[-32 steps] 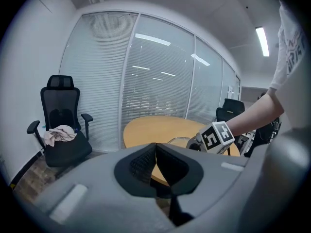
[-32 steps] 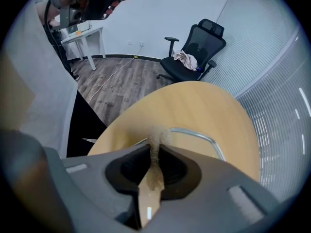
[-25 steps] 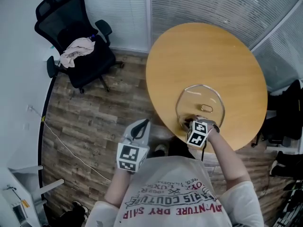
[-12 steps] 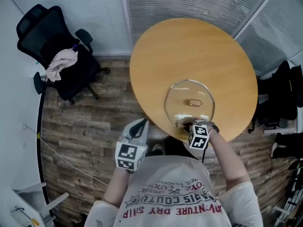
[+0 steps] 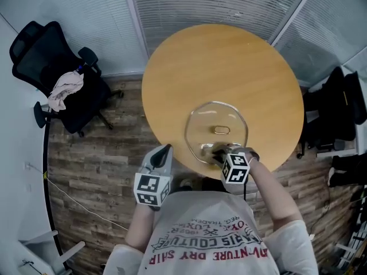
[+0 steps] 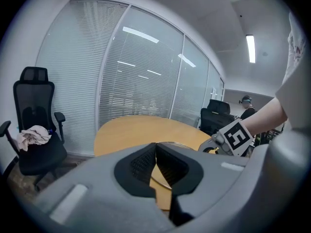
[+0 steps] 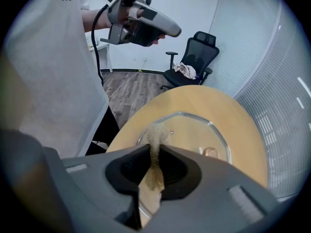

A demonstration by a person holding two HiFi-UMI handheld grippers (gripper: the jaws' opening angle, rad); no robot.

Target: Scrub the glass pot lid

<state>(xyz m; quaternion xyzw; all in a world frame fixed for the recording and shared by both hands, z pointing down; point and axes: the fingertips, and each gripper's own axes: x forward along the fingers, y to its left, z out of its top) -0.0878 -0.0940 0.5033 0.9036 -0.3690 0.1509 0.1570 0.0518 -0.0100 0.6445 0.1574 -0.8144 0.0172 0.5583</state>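
The glass pot lid (image 5: 217, 129) lies flat on the round wooden table (image 5: 229, 62), near its front edge, with a small metal handle (image 5: 222, 130) at its middle. My right gripper (image 5: 217, 152) is shut on a tan scrub pad (image 7: 156, 139), and the pad rests on the lid's near rim (image 7: 146, 132). The lid (image 7: 192, 140) fills the middle of the right gripper view. My left gripper (image 5: 164, 152) hangs off the table's near left edge, over the floor, with its jaws shut on nothing. The lid's edge (image 6: 182, 146) shows just past the left gripper (image 6: 156, 148).
A black office chair (image 5: 49, 76) with a pale cloth (image 5: 64, 87) on its seat stands at the left on the wood floor. Window blinds (image 5: 218, 4) run behind the table. Dark bags (image 5: 338, 113) sit at the right. A cable (image 5: 74, 193) trails over the floor.
The head view has shifted, so table and lid now sit further left and lower in it. The right gripper stays with the pad on the lid's near rim. The left gripper stays shut beside the table.
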